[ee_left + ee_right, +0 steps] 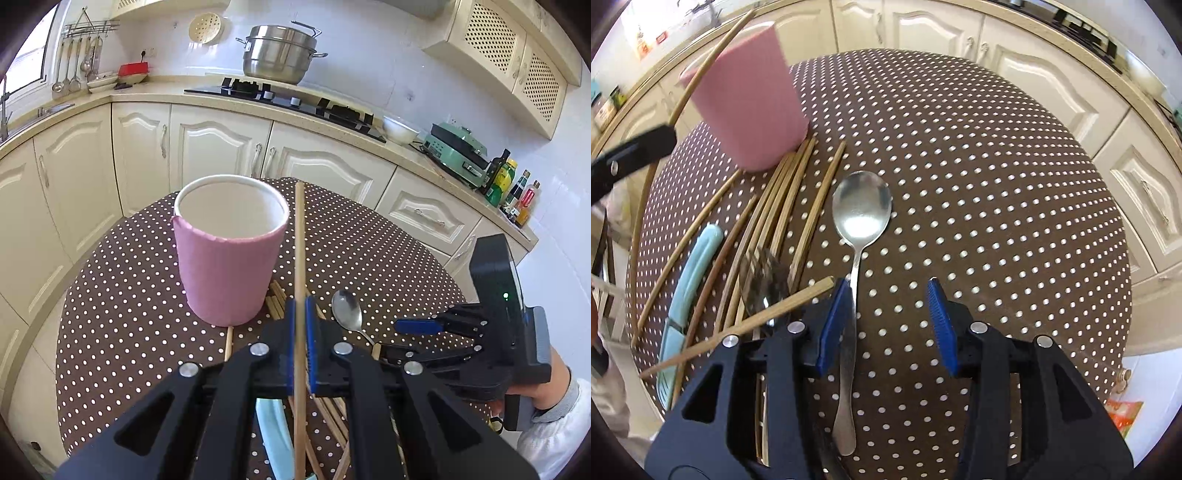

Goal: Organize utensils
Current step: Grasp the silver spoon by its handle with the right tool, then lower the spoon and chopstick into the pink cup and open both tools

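My left gripper (300, 314) is clamped on one chopstick (300, 236), at three o'clock of the pink cup (227, 258). My right gripper (886, 325) stands apart over the spoon (860, 210), its handle beside the left pad.

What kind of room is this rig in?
A home kitchen, most likely: a gas hob carrying a steel steamer pot, cream cabinets under a countertop, and ladles on a wall rack near a sink.
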A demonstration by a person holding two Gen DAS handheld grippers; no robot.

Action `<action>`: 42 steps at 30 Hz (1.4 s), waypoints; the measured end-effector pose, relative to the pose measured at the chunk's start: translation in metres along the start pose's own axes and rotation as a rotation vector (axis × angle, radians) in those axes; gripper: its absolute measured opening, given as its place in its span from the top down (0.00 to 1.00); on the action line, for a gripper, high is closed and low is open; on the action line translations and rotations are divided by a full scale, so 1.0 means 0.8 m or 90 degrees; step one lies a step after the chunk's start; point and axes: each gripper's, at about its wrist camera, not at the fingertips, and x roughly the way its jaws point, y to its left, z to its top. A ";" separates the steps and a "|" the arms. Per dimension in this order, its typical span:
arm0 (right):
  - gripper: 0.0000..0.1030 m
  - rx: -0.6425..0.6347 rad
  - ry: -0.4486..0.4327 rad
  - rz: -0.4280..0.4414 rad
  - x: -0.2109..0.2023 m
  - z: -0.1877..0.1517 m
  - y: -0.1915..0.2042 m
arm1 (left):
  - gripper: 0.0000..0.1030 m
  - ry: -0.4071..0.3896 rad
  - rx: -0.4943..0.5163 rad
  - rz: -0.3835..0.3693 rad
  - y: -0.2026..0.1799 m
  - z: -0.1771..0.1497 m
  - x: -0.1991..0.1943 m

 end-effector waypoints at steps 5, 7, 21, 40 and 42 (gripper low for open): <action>0.68 -0.025 0.011 0.000 0.007 0.004 0.009 | 0.95 0.003 -0.010 -0.004 0.002 -0.001 0.003; 0.74 -0.031 0.019 0.001 0.010 0.011 0.006 | 0.95 0.002 -0.015 -0.007 0.001 0.001 0.002; 0.96 -0.010 0.001 0.024 0.015 0.025 -0.030 | 0.95 -0.048 -0.007 -0.024 -0.006 0.013 -0.018; 0.96 0.022 -0.386 0.199 -0.154 0.096 -0.005 | 0.95 -0.339 -0.045 -0.051 0.020 0.079 -0.087; 0.96 0.015 -0.423 0.222 -0.158 0.110 0.007 | 0.95 -0.381 -0.047 -0.047 0.026 0.086 -0.092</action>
